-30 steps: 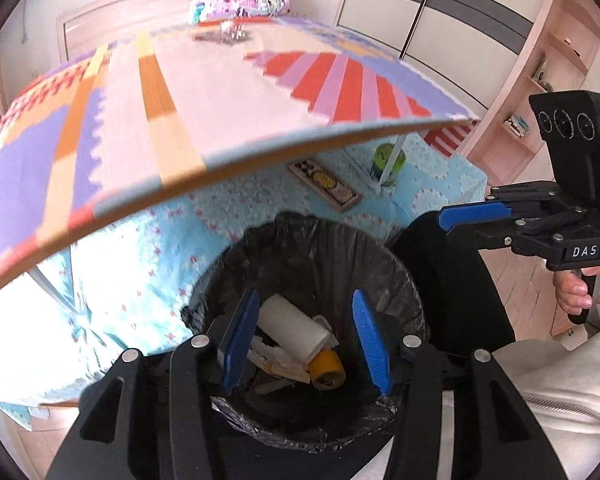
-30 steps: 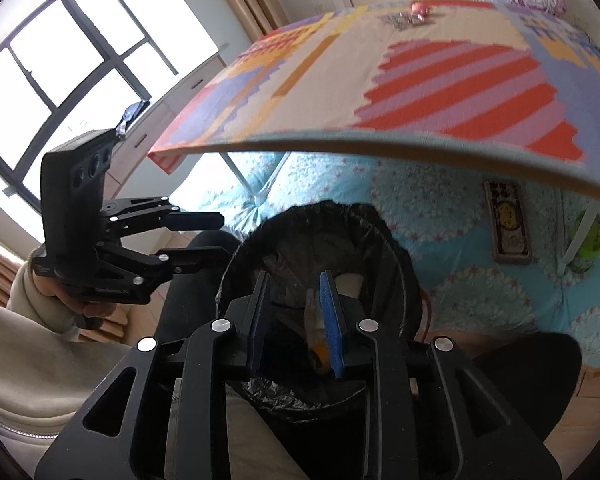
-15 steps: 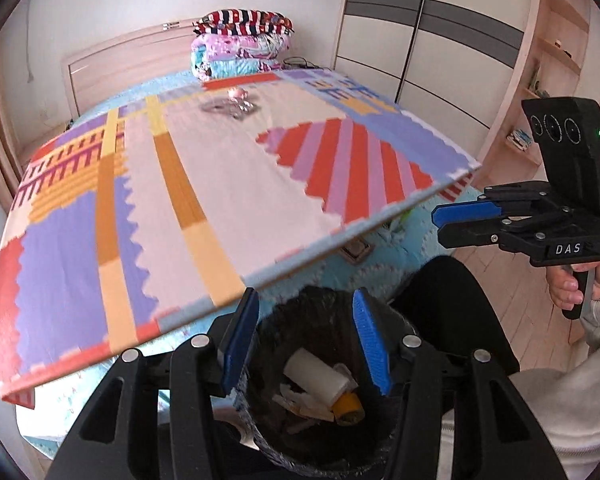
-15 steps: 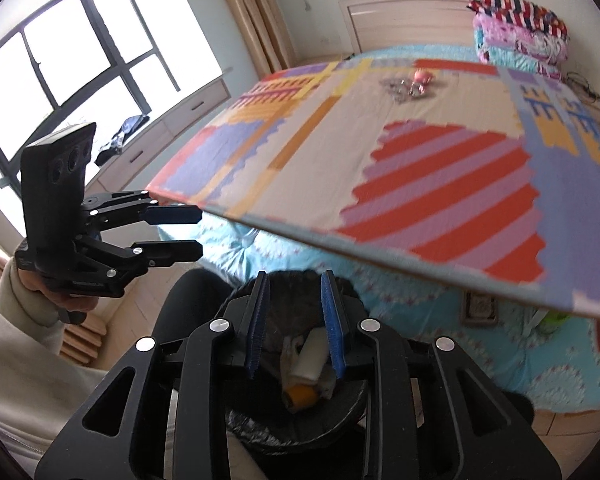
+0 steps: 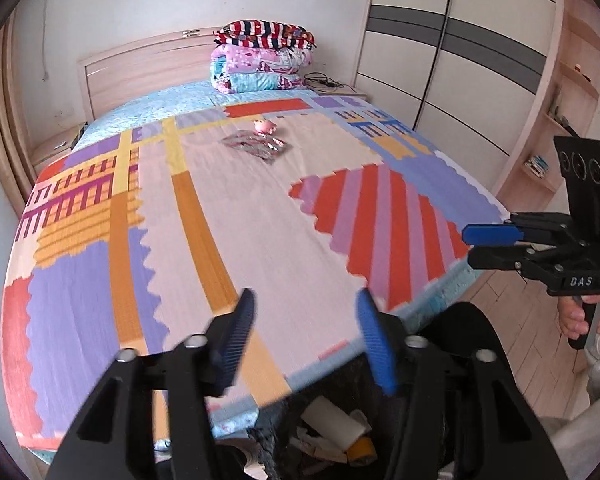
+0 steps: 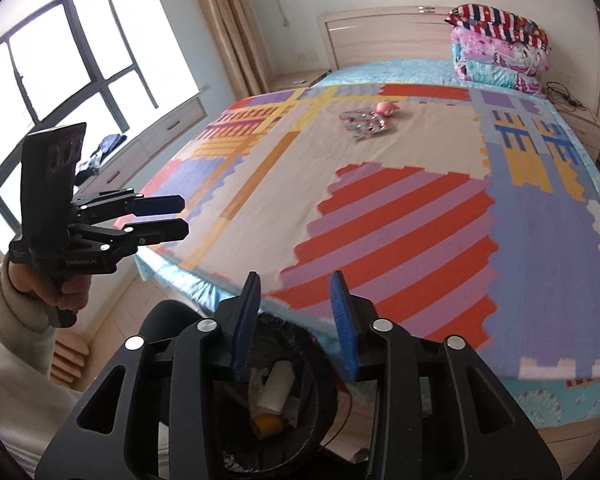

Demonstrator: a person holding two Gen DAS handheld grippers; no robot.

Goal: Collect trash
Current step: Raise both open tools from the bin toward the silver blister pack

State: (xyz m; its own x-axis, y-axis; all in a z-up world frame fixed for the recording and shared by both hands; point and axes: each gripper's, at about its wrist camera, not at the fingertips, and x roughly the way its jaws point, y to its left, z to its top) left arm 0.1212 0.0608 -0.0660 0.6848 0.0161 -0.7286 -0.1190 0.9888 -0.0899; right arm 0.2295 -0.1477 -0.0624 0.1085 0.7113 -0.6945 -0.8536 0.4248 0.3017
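A black bag-lined trash bin stands at the foot of the bed and holds a white roll, a yellow tape roll and crumpled scraps. Far up the bed lie a shiny crumpled wrapper and a small pink toy. My left gripper hangs above the bin's near rim, its jaws opening with nothing between them. My right gripper is beside it, jaws also opening and empty.
A patchwork foam mat covers the bed. Folded quilts are stacked at the headboard. A wardrobe and shelves stand on the right, a window with a low cabinet on the left. A dark-trousered knee is next to the bin.
Both grippers rose from inside the bin's mouth to above the bed's edge and tilted up, so the whole bed top shows. Both pairs of jaws stand wider apart than before.
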